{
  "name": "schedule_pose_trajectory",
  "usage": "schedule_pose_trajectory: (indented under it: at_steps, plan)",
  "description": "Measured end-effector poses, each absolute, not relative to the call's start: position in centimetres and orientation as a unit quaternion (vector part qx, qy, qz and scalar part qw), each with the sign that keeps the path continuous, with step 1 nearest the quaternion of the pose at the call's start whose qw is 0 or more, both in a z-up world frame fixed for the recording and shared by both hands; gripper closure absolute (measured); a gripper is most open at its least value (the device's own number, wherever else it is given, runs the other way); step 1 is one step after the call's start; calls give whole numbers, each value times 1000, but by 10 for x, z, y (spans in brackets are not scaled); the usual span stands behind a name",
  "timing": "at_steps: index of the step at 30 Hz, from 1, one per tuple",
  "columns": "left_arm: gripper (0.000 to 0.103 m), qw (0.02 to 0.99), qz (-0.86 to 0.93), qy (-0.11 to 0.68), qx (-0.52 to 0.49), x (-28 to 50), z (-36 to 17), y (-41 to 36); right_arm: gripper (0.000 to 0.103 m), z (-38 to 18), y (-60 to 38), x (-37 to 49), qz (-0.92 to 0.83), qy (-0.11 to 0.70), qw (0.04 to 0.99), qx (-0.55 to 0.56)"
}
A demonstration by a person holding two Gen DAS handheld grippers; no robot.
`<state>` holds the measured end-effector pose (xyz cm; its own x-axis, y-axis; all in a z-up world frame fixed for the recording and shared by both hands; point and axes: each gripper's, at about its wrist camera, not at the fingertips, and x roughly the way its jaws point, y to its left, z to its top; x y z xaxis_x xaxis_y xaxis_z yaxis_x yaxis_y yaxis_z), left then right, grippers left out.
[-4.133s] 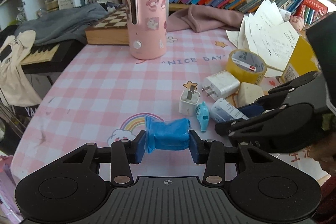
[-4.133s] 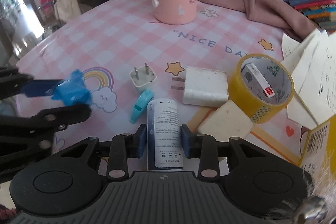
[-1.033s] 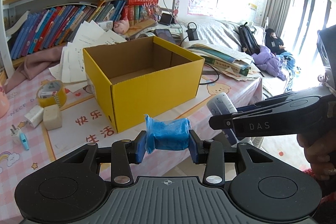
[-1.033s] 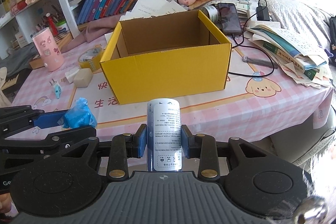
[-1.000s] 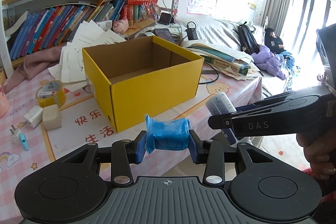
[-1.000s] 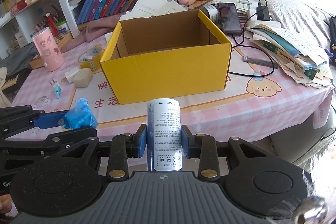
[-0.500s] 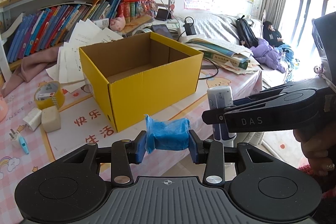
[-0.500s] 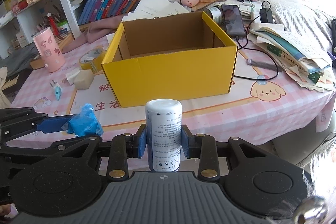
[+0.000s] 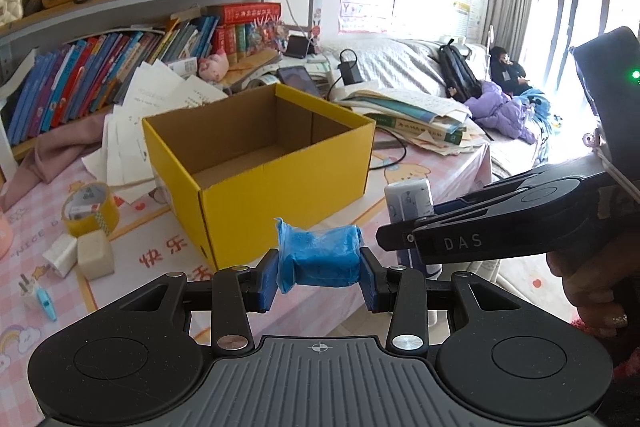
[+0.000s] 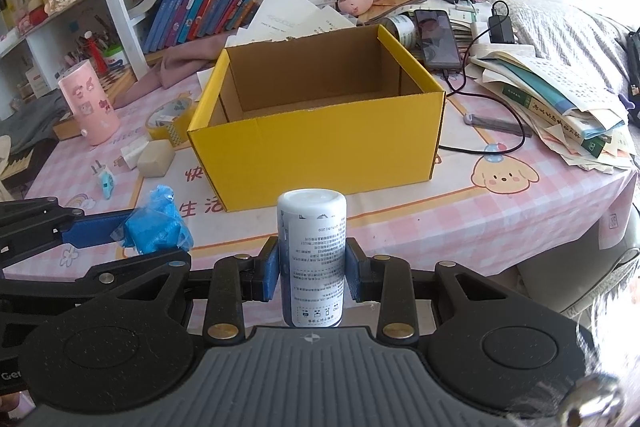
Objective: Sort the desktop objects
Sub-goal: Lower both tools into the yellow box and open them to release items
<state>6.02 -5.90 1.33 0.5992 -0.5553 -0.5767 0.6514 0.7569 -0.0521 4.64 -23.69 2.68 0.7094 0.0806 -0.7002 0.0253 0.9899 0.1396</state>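
Here, my left gripper [image 9: 319,281] clamps a blue wrapped packet [image 9: 318,259] | my right gripper [image 10: 312,271] clamps an upright white bottle [image 10: 312,259] | both held before the open yellow cardboard box [image 10: 320,151] on the table [image 10: 500,203].

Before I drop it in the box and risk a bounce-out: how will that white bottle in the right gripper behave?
The white bottle is a smooth cylinder, so on its side it probably rolls. It looks rigid between the fingers. The yellow box has tall walls, likely containing it.
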Motion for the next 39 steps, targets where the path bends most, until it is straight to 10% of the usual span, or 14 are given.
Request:
schedule_pose_trajectory:
  at_steps: [19, 39]
  plan:
    - [64, 931, -302, 184, 93, 132, 56, -83, 72, 102, -270, 126, 13, 225, 974, 17]
    - [63, 920, -231, 292, 124, 223, 6, -139, 72, 21, -291, 254, 141, 385, 910, -59]
